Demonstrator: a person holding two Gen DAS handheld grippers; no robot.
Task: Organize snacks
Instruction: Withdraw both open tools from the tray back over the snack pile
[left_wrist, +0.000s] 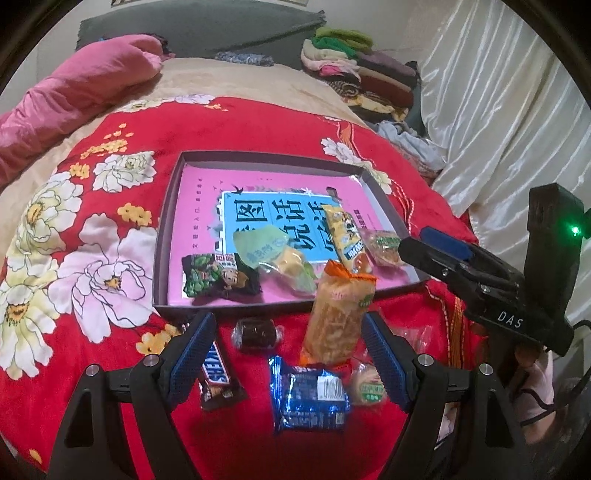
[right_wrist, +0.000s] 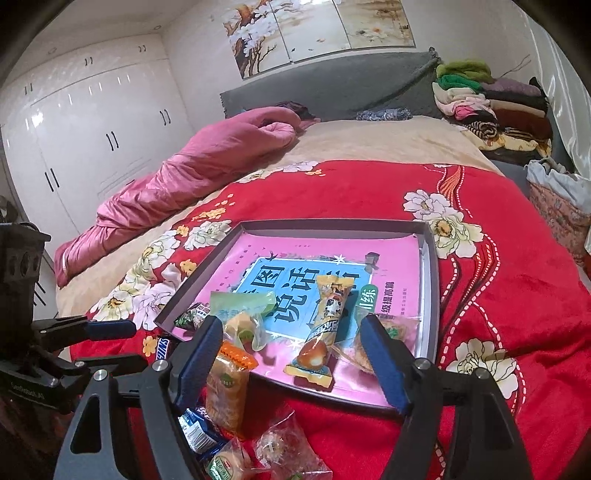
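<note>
Bedspread (left_wrist: 92, 229) carries a shallow box (left_wrist: 168, 221) – four snacks (left_wrist: 221, 275) lie in it, more on the cloth in front – both grippers, left (left_wrist: 288, 354) and right (right_wrist: 291, 354), hover wide open, holding nothing

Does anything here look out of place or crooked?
Yes. The orange-topped snack pack leans tilted on the tray's near rim, half in, half out. Several snacks, like the blue packet, lie outside on the red blanket.

two close wrist views angled down over the bed, both sharing the shallow box (left_wrist: 168, 236) (right_wrist: 430, 273), perhaps half-overlapping
</note>
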